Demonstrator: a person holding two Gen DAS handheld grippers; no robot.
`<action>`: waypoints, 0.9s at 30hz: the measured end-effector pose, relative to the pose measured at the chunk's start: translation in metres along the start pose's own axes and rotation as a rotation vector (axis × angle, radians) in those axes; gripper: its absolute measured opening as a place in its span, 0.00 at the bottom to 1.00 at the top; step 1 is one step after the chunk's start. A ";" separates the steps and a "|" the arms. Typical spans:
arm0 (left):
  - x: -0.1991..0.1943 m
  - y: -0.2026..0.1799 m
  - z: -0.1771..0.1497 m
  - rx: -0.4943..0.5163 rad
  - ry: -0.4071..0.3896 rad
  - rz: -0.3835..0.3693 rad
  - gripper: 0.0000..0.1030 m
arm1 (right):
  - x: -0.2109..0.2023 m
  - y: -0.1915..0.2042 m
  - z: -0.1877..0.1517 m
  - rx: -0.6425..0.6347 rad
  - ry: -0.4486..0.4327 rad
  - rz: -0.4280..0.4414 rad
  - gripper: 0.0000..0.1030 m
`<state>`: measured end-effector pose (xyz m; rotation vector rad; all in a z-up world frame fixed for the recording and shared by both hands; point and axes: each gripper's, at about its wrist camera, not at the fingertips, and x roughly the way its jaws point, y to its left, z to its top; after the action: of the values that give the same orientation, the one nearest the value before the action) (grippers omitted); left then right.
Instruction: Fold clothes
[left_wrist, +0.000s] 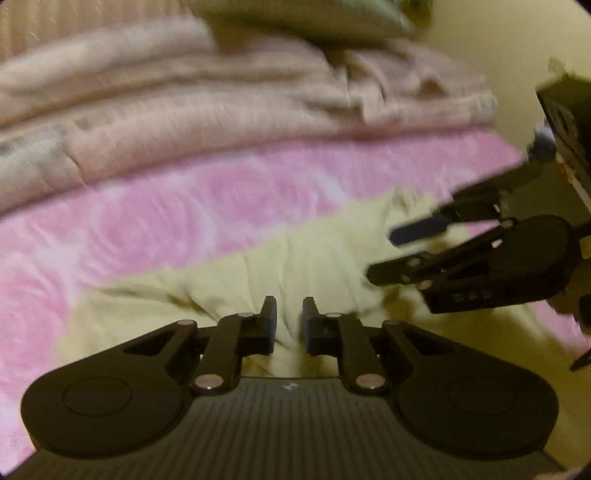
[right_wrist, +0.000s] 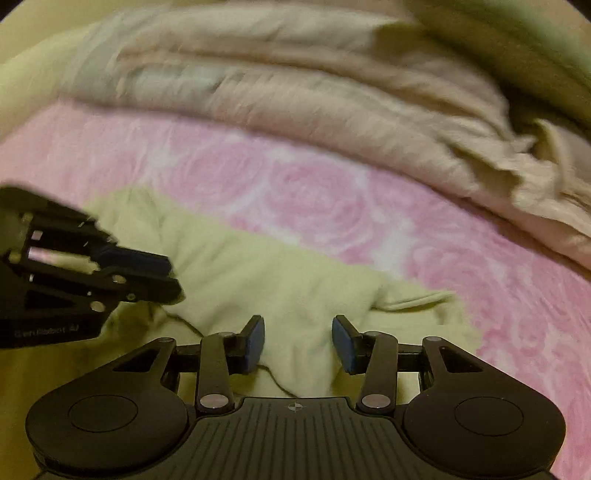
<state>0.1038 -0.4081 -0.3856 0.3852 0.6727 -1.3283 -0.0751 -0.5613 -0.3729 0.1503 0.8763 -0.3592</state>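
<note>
A pale yellow garment (left_wrist: 295, 266) (right_wrist: 277, 280) lies rumpled on a pink rose-patterned bed sheet (left_wrist: 184, 206) (right_wrist: 314, 195). My left gripper (left_wrist: 289, 321) (right_wrist: 173, 278) sits low on it, its jaws drawn close with a fold of the yellow cloth between them and creases running toward the tips. To its right, my right gripper (right_wrist: 298, 343) (left_wrist: 402, 253) hovers over the same garment with its blue-padded fingers (right_wrist: 255, 343) wide apart and nothing between them. Both views are motion-blurred.
A bulky beige blanket (left_wrist: 184, 92) (right_wrist: 295, 92) is heaped along the far side of the bed, with a green pillow (left_wrist: 314, 18) (right_wrist: 517, 44) behind it. A dark object (left_wrist: 569, 122) stands at the right edge of the left wrist view.
</note>
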 end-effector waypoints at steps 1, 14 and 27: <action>-0.014 -0.002 -0.001 -0.015 -0.020 0.001 0.12 | -0.013 -0.001 -0.001 0.027 -0.021 -0.001 0.44; -0.156 -0.047 -0.161 -0.135 0.178 0.029 0.11 | -0.136 0.047 -0.173 0.148 0.194 -0.154 0.44; -0.251 -0.117 -0.202 -0.412 0.534 0.189 0.11 | -0.218 0.089 -0.250 0.188 0.452 -0.105 0.44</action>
<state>-0.0788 -0.1190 -0.3617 0.4566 1.2955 -0.8753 -0.3500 -0.3566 -0.3645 0.3698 1.2992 -0.5174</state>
